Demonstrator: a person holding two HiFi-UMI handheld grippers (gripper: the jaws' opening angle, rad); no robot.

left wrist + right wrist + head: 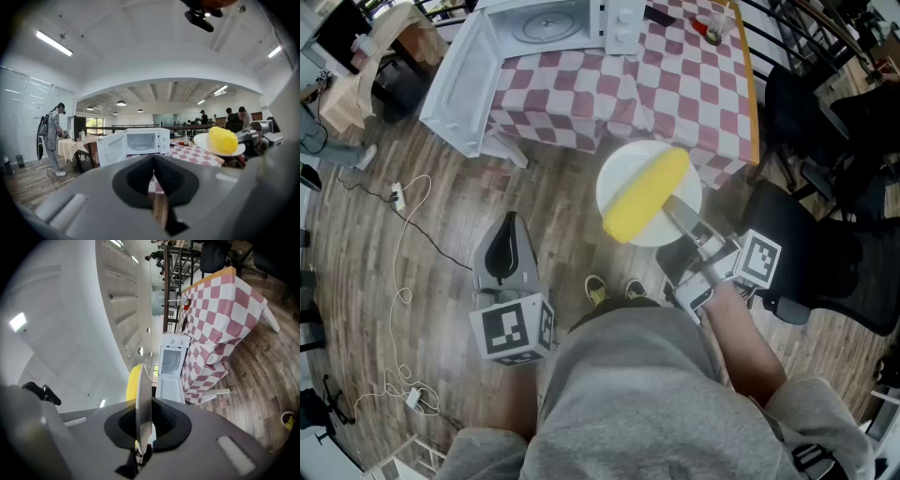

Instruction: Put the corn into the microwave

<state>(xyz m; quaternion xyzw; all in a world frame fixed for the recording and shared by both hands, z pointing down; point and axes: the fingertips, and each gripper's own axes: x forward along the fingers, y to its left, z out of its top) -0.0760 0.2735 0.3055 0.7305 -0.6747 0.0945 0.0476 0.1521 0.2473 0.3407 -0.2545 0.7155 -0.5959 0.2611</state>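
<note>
A yellow corn cob (645, 195) lies on a round white plate (619, 173) held in the air in front of the table. My right gripper (677, 210) is shut on the plate's near rim. In the right gripper view the plate (143, 394) stands edge-on between the jaws, with the corn (132, 380) on its left face. The white microwave (555, 22) sits on the checkered table with its door (465, 79) swung wide open to the left. My left gripper (508, 223) hangs lower left, shut and empty; its view shows the microwave (142, 142) ahead and the corn (222, 139) to the right.
The table (694, 94) has a red-and-white checkered cloth and a small cup (712, 32) near its far side. Black chairs (825, 253) stand to the right. A white cable (403, 281) lies on the wooden floor at left. People stand in the background of the left gripper view.
</note>
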